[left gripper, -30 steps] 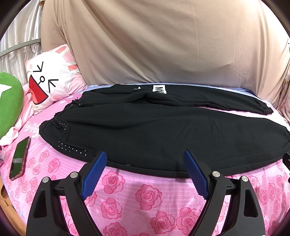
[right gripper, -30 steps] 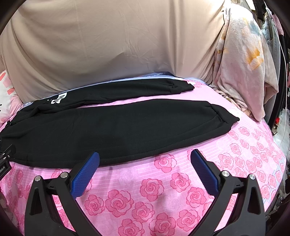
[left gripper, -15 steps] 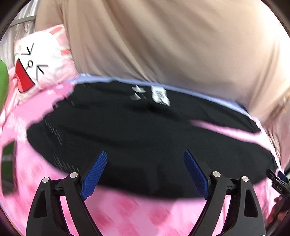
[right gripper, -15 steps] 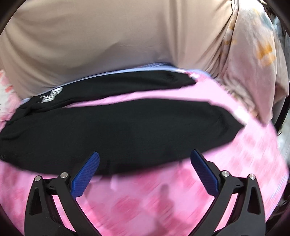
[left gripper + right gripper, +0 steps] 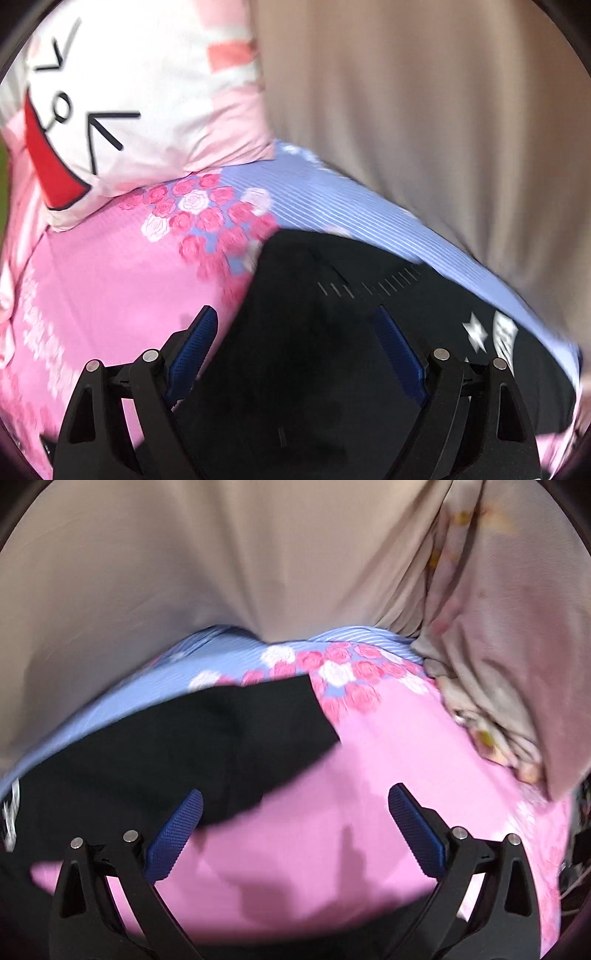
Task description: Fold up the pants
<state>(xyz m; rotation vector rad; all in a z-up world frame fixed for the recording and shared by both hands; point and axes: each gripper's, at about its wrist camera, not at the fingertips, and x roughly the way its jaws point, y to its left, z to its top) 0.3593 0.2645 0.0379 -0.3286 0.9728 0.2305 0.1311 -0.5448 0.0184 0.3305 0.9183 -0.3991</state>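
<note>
Black pants (image 5: 332, 350) lie flat on a pink rose-print bedsheet (image 5: 110, 288). In the left wrist view I see their waist end, with a white star and label at the right. My left gripper (image 5: 295, 332) is open and empty, low over the waist's far left corner. In the right wrist view the far leg's cuff end (image 5: 258, 723) lies at the left. My right gripper (image 5: 295, 812) is open and empty, over the pink sheet (image 5: 406, 760) just right of that cuff. Both views are blurred.
A white and pink cartoon-face pillow (image 5: 122, 103) sits at the far left. A beige cloth (image 5: 221, 561) hangs behind the bed. A crumpled pale blanket (image 5: 498, 686) is piled at the right. A blue striped band (image 5: 351, 210) edges the sheet's far side.
Both grippers moved forward over the pants toward the far side of the bed, the left toward the waist corner, the right toward the far leg's cuff. Both stayed open.
</note>
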